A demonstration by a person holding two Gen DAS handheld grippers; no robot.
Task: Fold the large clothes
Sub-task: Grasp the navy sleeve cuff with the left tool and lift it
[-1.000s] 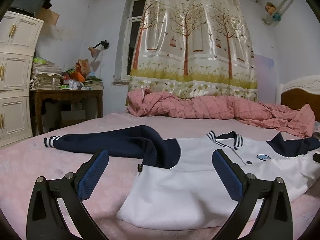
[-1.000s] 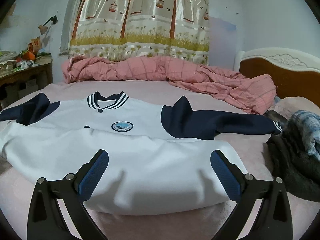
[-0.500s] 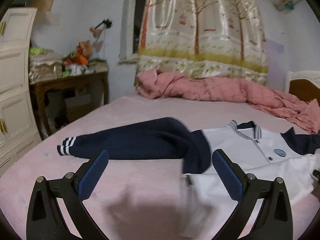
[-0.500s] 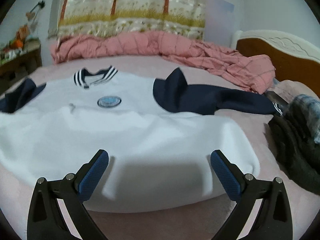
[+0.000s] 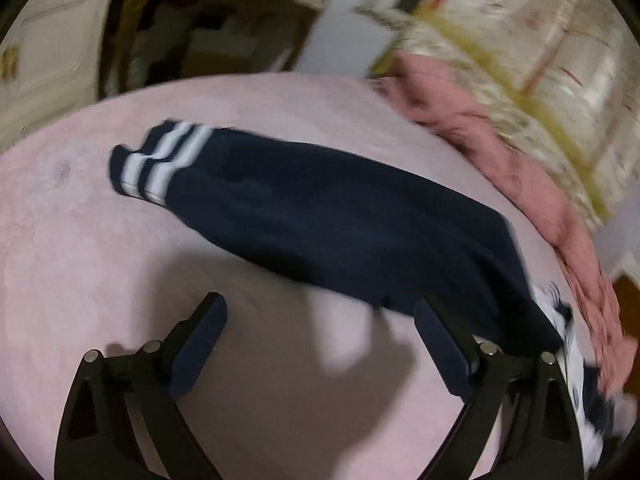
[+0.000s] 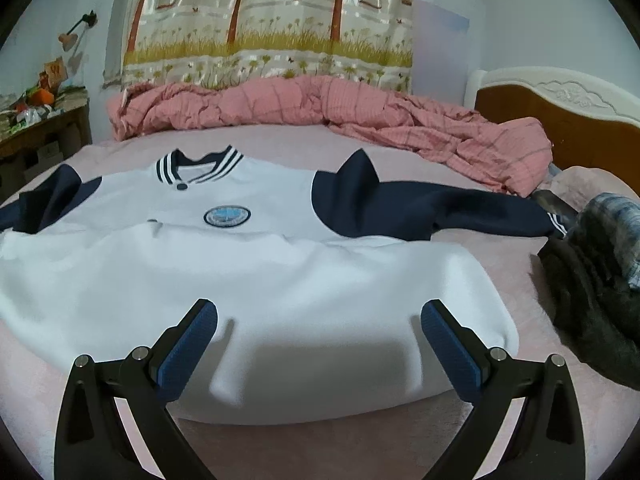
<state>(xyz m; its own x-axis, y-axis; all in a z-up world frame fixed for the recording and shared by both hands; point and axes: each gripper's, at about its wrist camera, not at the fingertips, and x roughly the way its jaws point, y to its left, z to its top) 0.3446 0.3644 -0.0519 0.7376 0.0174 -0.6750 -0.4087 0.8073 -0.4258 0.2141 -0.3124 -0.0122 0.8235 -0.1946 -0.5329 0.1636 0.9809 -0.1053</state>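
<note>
The white and navy jacket (image 6: 256, 280) lies flat on the pink bed (image 6: 520, 420), both sleeves unfolded, so folding is barely begun; left gripper (image 5: 320, 344) hangs spread above one navy sleeve (image 5: 320, 216), right gripper (image 6: 320, 336) spread before the hem

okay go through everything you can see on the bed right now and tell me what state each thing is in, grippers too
Jacket: spread flat on the bed, front up, not yet folded.
Left sleeve: stretched out sideways, unfolded.
Right sleeve: stretched out sideways, unfolded.
Pink quilt: crumpled along the far edge.
Dark clothes pile: heaped, unfolded.
Left hand-held gripper: open, empty.
Right hand-held gripper: open, empty.
</note>
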